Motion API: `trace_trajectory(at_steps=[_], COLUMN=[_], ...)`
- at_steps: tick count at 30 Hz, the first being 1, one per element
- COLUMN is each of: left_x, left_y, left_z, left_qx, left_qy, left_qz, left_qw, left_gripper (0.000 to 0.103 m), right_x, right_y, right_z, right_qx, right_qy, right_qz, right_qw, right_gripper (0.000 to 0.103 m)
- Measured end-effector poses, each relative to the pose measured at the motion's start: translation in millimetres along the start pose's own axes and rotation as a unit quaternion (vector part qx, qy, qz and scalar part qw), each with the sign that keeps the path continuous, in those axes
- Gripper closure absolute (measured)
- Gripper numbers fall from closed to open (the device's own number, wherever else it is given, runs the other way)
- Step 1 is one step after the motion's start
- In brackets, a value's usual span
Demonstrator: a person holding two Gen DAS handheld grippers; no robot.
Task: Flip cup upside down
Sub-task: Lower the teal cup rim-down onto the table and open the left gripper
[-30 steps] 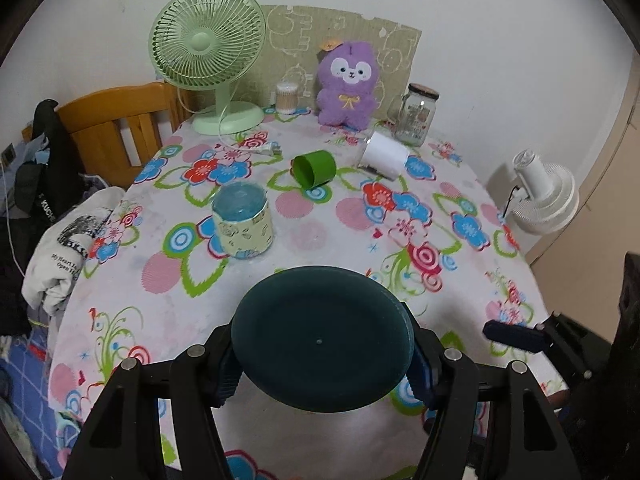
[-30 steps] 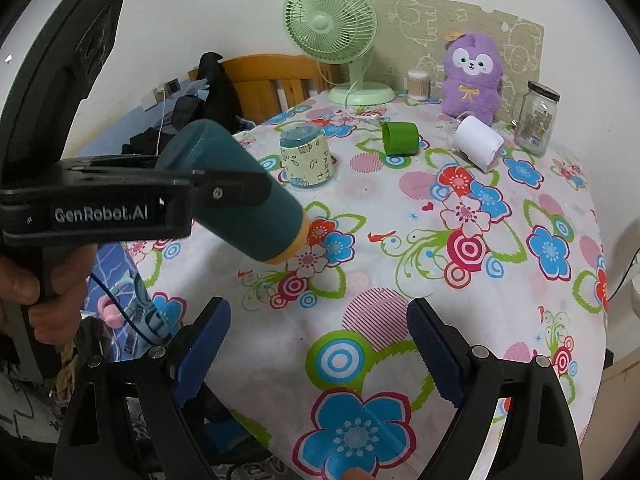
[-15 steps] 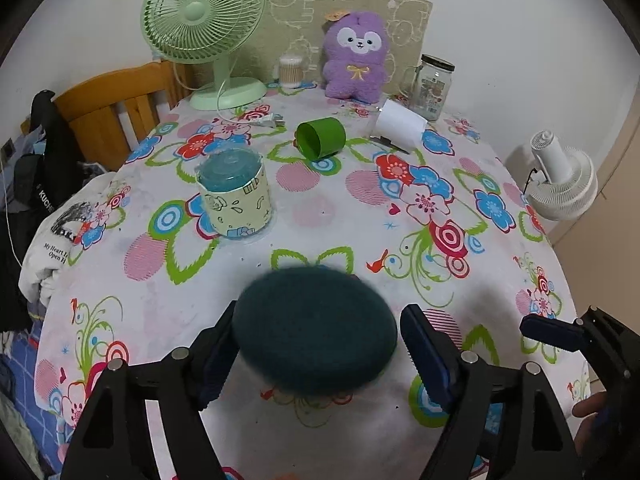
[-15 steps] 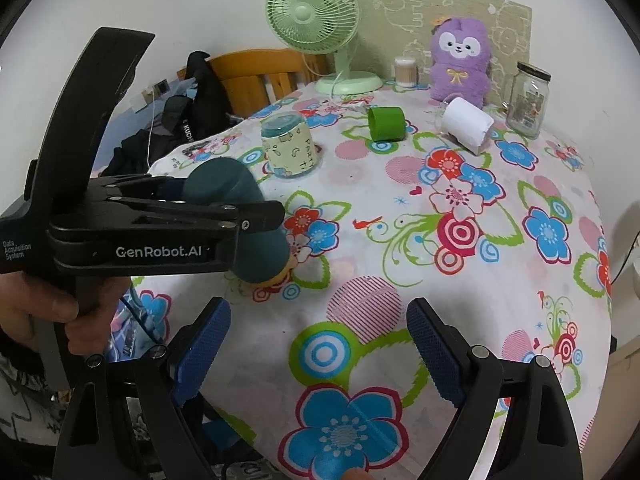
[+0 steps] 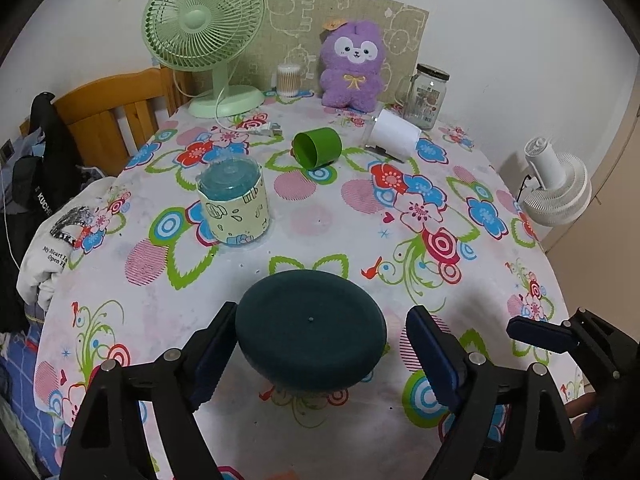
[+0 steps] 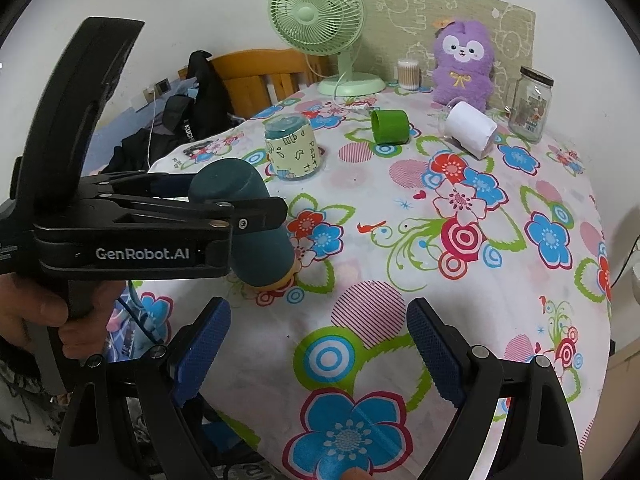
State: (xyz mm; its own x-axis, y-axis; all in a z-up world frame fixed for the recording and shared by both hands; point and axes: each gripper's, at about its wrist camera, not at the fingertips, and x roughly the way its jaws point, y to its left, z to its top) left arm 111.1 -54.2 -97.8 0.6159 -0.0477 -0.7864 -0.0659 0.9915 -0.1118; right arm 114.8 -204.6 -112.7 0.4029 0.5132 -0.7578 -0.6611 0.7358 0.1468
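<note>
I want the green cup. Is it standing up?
No, the green cup lies on its side on the table, its opening facing sideways.

Even, soft indoor light, fairly bright; no hard glare in either view. The white wall [image 5: 500,20] reads slightly grey toward the corners. The source seems overhead and diffuse: shadows on the floral tablecloth [image 5: 360,216] are faint and soft-edged, with a dim patch just right of the dark teal cup [image 5: 310,330]. The small highlight on the glass jar [image 5: 426,96] is weak. Strong fisheye bending in both views: the table's edge bows, and a black vignette rims all the corners. Focus is sharp across the tabletop, with no motion blur on the cup. The right wrist view is equally crisp, lettering on the left gripper [image 6: 256,220] legible.
</note>
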Motion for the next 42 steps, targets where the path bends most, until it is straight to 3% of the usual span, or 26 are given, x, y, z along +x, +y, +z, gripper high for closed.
trace_trajectory(at_steps=[11,29,42], left_x=[-19.4,-54.6,-90.6], left_y=[5.3,14.3,33.2], left_z=[1.0,5.4,8.4], left_qx=[-0.001,-0.004,-0.019], left_qy=[-0.020,-0.060,-0.112], left_qz=[0.002,0.000,0.009], left_qw=[0.9998,0.9982,0.9935], left_gripper=[0.009,0.005,0.000], right_x=[-5.3,-22.4,-35.3], right_y=[4.5,15.5,29.4], right_z=[7.3,21.4,38.4], right_qx=[0.007,0.008,0.006], right_qy=[-0.008,-0.033,-0.059], right_qz=[-0.011,-0.024,-0.022], right_qw=[1.000,0.999,0.998], right_gripper=[0.012,0.011,0.011])
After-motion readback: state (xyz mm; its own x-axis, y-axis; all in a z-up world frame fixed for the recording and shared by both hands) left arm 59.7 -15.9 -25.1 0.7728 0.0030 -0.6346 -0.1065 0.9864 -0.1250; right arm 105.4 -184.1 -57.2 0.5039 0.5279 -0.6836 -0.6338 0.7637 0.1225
